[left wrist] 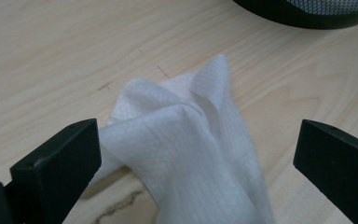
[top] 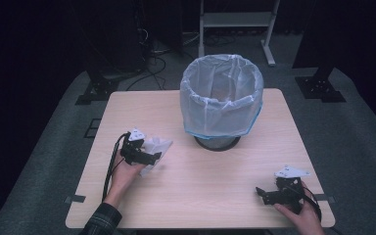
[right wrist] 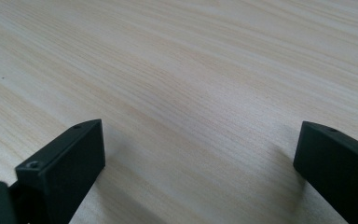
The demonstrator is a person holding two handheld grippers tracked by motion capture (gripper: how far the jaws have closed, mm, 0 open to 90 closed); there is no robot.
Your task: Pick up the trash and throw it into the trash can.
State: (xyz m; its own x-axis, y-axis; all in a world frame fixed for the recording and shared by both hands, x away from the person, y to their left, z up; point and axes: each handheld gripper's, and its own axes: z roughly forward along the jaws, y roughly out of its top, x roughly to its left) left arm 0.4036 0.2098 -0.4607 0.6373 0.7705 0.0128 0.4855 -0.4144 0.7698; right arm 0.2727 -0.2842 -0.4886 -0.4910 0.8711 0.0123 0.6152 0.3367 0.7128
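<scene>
A crumpled white cloth (left wrist: 193,140) lies on the wooden table (top: 215,186), at the left (top: 156,149) in the high view. My left gripper (top: 149,156) is open around it, a black jaw standing on each side of the bunched fabric without pinching it (left wrist: 196,163). A waste bin (top: 222,100) lined with a pale blue plastic bag stands at the table's far middle; its dark base (left wrist: 307,11) appears at the top of the left gripper view. My right gripper (top: 263,193) rests open near the front right corner, with bare wood between its jaws (right wrist: 200,168).
Beyond the table are dark stands, cables on a grey floor and a white metal frame (top: 237,19). Tape tabs (top: 76,199) mark the table's front corners.
</scene>
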